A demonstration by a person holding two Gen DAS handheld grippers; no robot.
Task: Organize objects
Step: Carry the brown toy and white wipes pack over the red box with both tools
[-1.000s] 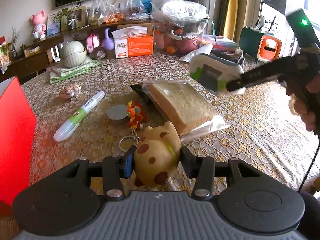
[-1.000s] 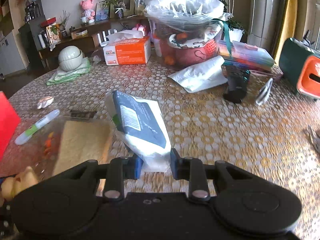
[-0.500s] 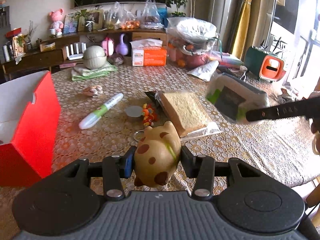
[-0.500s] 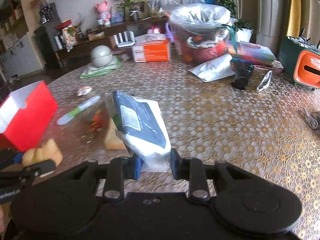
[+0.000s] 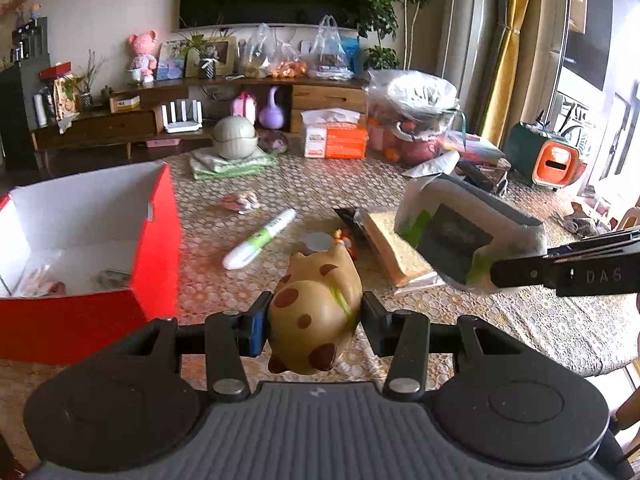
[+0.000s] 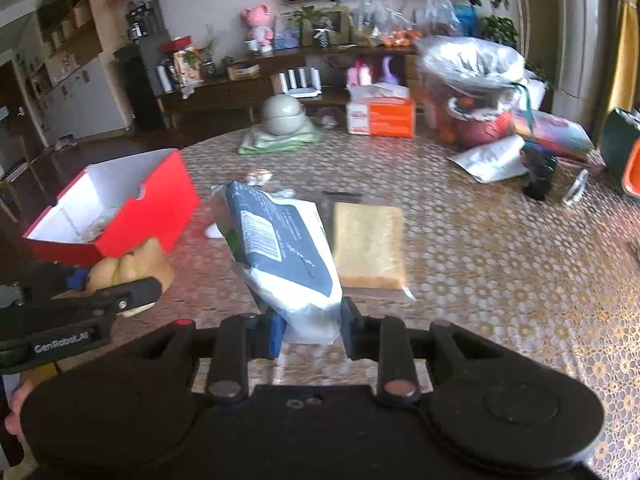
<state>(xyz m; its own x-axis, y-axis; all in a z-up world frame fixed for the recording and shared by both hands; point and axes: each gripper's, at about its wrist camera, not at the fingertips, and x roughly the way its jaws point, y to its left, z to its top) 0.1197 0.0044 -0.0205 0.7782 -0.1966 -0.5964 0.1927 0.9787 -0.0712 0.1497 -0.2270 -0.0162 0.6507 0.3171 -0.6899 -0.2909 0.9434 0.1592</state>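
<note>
Step in hand, as judged: transport. Both grippers are loaded and held above the table (image 5: 520,332), with the red box (image 5: 160,240) the likely destination.

Left gripper (image 5: 312,320), lower centre of the left wrist view: jaws closed part-way onto the flanks of a tan spotted animal toy (image 5: 316,312), which is clear of the table. In the right wrist view the same toy (image 6: 132,272) shows at lower left, just in front of the red box (image 6: 152,216).

Right gripper (image 6: 308,332), lower centre of its own view: jaws pinched on the bottom end of a white and blue wipes pack (image 6: 280,248), the pack tilting up and away toward upper left. The left wrist view has the pack (image 5: 464,236) at centre right, airborne.

Next move, as judged: carry each load over the box's open top, lower it inside, then open the jaws. One at a time looks safer, since the grippers sit close together.

Containers:
- Red box, centre left of the left wrist view, open top, white inside. A few small items lie on its floor; too blurred to name.
- Clear bag with a slice of bread (image 5: 396,248) inside, flat on the table at centre.
- Orange tissue box (image 5: 334,140), upper centre, tissue sticking out of the top.

Loose on the table: a white and green marker (image 5: 260,240), left of the bread.
</note>
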